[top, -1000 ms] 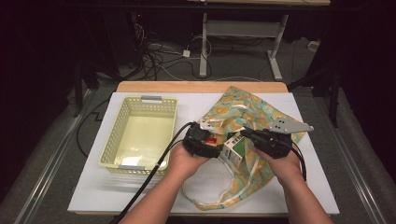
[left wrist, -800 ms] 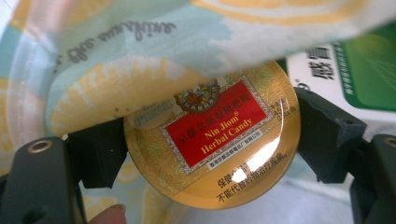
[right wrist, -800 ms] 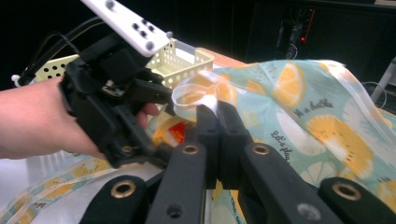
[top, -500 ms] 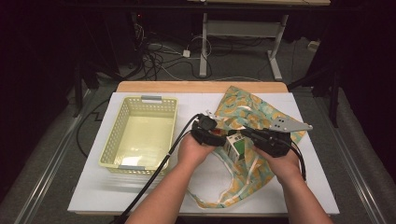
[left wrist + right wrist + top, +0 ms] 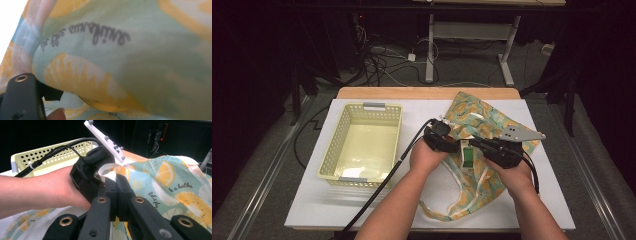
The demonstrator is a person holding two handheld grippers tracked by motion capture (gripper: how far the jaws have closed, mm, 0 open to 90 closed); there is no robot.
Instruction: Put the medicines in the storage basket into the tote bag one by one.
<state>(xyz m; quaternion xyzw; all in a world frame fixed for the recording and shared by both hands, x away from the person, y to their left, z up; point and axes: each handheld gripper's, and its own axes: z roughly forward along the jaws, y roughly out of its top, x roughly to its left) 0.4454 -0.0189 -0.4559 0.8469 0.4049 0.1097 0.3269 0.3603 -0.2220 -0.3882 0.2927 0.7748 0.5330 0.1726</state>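
A lemon-print cloth bag point(image 5: 479, 117) with white straps lies crumpled on the right half of the white table point(image 5: 327, 205). My right gripper point(image 5: 475, 144) is shut, pinching a white strap point(image 5: 108, 168) of the bag; in the right gripper view its jaws point(image 5: 116, 181) meet on that strip. My left gripper point(image 5: 456, 145) sits just left of it, almost touching. In the left gripper view the printed cloth point(image 5: 125, 62) hangs right over the lens. One black finger point(image 5: 21, 100) stands far to the left, so the jaws are wide apart with cloth over them. The other finger is hidden.
A pale yellow perforated basket point(image 5: 362, 107) stands empty on the left half of the table. The left gripper's black cable point(image 5: 382, 182) trails to the front edge. A loose strap loop point(image 5: 437, 212) lies near the front. Beyond the table are desk legs and floor cables.
My left hand has slid to the right across the cloth and closed in on the right gripper. The right hand has kept still, its grip on the strap unchanged.
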